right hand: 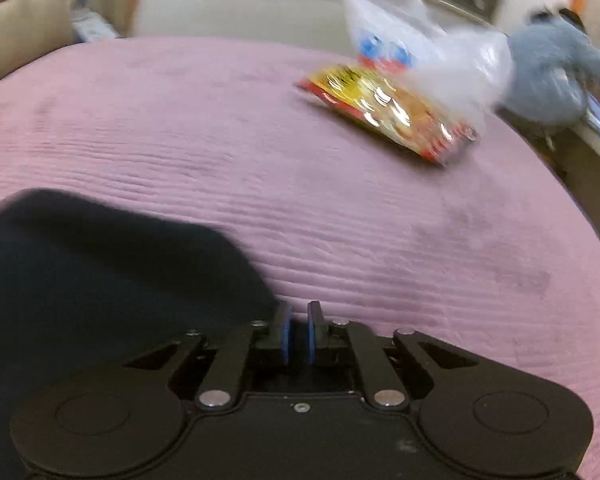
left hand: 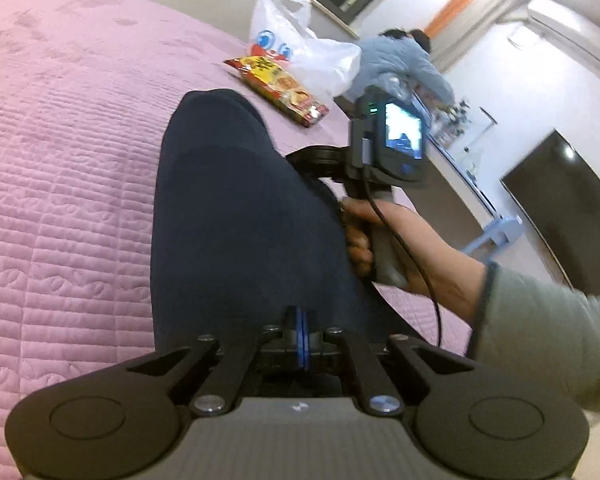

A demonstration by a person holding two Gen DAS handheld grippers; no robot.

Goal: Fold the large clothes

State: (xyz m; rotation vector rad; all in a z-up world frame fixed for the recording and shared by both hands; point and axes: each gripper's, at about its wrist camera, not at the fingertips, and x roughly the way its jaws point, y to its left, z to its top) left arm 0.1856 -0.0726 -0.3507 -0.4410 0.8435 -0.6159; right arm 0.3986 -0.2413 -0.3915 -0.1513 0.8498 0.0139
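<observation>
A dark navy garment (left hand: pixel 236 224) lies as a long folded strip on the pink quilted bed cover (left hand: pixel 60 160). My left gripper (left hand: pixel 302 316) is shut on the garment's near edge, its blue pads pressed together. The right gripper's body and camera (left hand: pixel 384 148) show at the garment's right side, held by a hand (left hand: pixel 412 256). In the right wrist view the garment (right hand: pixel 100 272) fills the lower left, and my right gripper (right hand: pixel 298 320) is slightly open and empty just right of the cloth's edge, over the pink cover (right hand: pixel 380 240).
A red and yellow snack packet (left hand: pixel 280 88) (right hand: pixel 388 116) and a white plastic bag (left hand: pixel 300 48) (right hand: pixel 420 52) lie at the bed's far side. A child in light blue (left hand: pixel 400 64) (right hand: pixel 552 76) stands beyond the bed. A dark TV screen (left hand: pixel 564 208) hangs on the right wall.
</observation>
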